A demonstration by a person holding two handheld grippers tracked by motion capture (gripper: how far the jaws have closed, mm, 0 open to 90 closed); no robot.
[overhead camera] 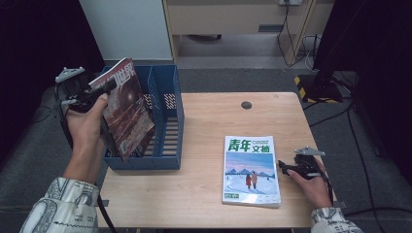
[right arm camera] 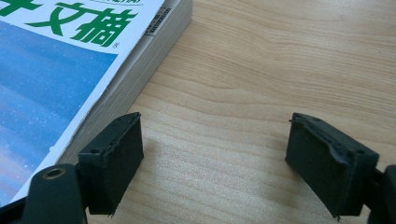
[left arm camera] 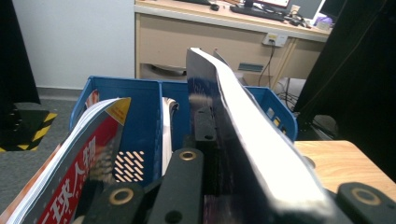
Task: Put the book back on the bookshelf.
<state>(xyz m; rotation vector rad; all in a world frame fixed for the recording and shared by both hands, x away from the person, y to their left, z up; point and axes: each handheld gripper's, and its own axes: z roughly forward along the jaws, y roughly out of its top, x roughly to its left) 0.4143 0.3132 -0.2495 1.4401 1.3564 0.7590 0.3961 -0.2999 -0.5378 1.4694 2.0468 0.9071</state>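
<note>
Wooden table (overhead camera: 204, 194), gripped magazine (overhead camera: 127, 109)

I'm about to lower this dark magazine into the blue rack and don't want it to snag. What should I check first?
1. Left tongs clamped on the dark magazine: ok.
2. Magazine above the blue rack, not yet inside a slot: ok.
3. Magazine upright: not ok, it leans.
4. Target slot free: cannot tell; the red magazine and white pages fill parts of the rack.
5. Right tongs open, resting beside the green-titled book, out of the way: ok.
</note>
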